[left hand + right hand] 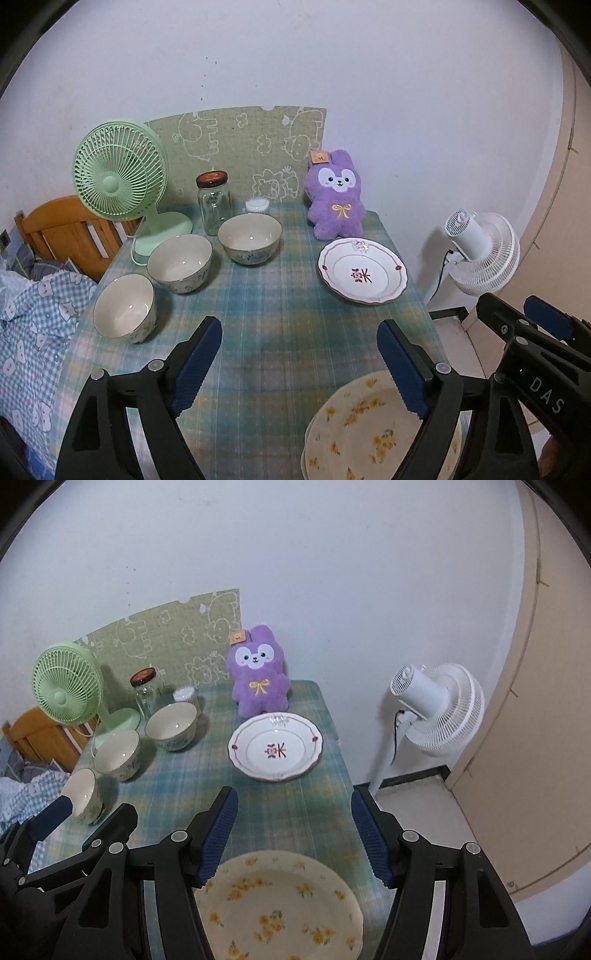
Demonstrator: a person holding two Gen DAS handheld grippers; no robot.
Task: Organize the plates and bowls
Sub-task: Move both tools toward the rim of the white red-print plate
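plates and bowls wait, both grippers empty
right gripper, jaws wide, hangs over the floral plate; left gripper, also wide, is nearer the bowls.

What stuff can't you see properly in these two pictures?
- Yellow-flower plate: in the right wrist view the bottom edge cuts off its near part; in the left wrist view the left tool covers part.
- Nearest bowl: in the right wrist view the left tool's finger partly hides it.
- Small white thing behind the far bowl: too small to identify.
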